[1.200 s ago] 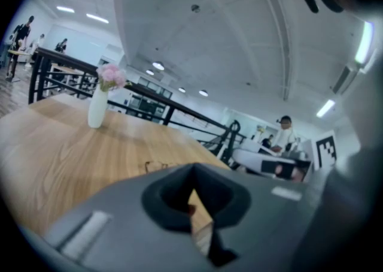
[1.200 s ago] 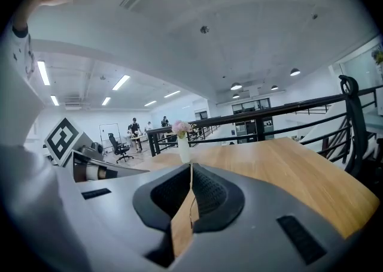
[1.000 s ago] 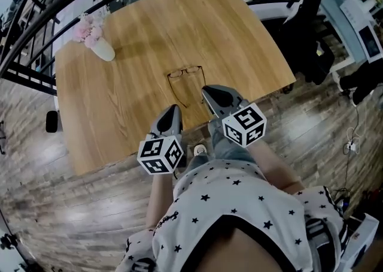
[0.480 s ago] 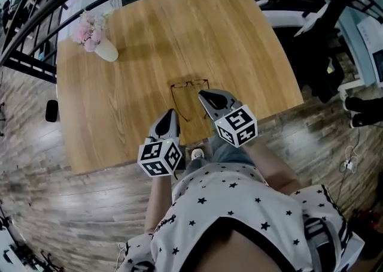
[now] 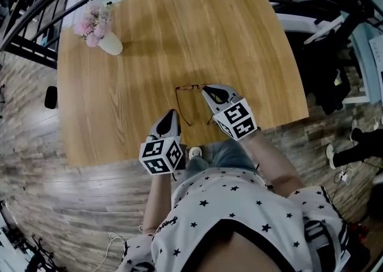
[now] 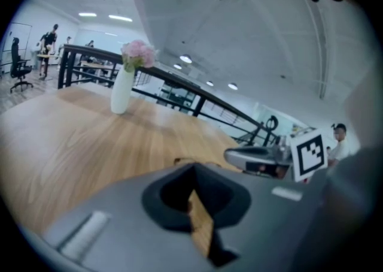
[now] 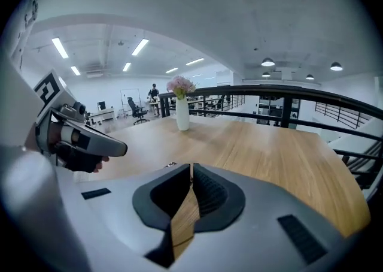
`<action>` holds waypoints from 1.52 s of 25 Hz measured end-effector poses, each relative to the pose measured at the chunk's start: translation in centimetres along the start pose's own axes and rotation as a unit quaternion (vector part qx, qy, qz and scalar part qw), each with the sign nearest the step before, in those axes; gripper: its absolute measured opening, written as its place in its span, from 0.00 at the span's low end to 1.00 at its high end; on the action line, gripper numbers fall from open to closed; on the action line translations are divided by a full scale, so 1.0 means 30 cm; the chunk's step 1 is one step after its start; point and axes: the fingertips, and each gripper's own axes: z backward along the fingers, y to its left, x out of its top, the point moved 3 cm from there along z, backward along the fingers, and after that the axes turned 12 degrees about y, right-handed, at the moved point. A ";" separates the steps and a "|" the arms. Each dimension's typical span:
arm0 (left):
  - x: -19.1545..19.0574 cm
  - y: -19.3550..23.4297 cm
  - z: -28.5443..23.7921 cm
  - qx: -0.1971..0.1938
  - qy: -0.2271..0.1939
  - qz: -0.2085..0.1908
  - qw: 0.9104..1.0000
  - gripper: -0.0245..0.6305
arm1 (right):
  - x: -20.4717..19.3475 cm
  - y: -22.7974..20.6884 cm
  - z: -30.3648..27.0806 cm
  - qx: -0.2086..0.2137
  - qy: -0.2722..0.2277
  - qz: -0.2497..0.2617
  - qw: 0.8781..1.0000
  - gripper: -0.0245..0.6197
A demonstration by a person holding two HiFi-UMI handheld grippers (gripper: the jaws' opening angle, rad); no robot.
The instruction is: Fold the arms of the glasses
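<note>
**Two shut, empty tools at open glasses by the near edge**

The right tool has its jaws pressed together with nothing between them. Its tip is over the right end of the front of the glasses; whether it touches them cannot be told. The left tool is likewise closed and holds nothing. It hangs over the near edge, just beside the tip of the left arm of the glasses and apart from it.

The glasses lie on the surface with both arms unfolded, close to the middle of the near edge. Their front runs along that edge and faces the far edge. The arms reach back toward the near edge, the left one slanting slightly rightward as it comes. In the left gripper view only a sliver of the frame shows above the tool's body.

Wood stretches wide from the glasses toward the far edge and both side edges. A white vase of pink flowers stands well apart at the far left corner. A dark railing runs beyond the far edge, and plank floor lies past the left edge.
</note>
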 end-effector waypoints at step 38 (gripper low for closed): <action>0.000 0.069 -0.026 0.052 0.013 0.048 0.997 0.05 | -0.037 -0.008 -0.278 0.117 0.243 0.282 0.921 0.10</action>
